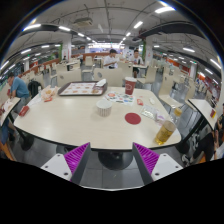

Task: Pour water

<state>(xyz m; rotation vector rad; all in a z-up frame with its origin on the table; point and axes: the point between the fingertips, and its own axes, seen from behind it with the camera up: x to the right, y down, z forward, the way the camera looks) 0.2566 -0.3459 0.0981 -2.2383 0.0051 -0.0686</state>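
Hand-held gripper (111, 160) empty, fingers apart; clear yellowish bottle (165, 130) on table (70, 120).

Single view. I look through one wide-angle camera riding on the gripper (112, 160), facing forward along its two fingers, whose magenta pads (76, 157) stand at the bottom of the field with a wide gap between them. The camera sits above and short of the near edge of a large pale round table (70, 122), angled slightly downward, so that I see the whole tabletop beyond the fingers from some way off. Past the table the view reaches deep into a big hall, taking in the ceiling lights (160, 10) overhead. No second view overlaps this one.
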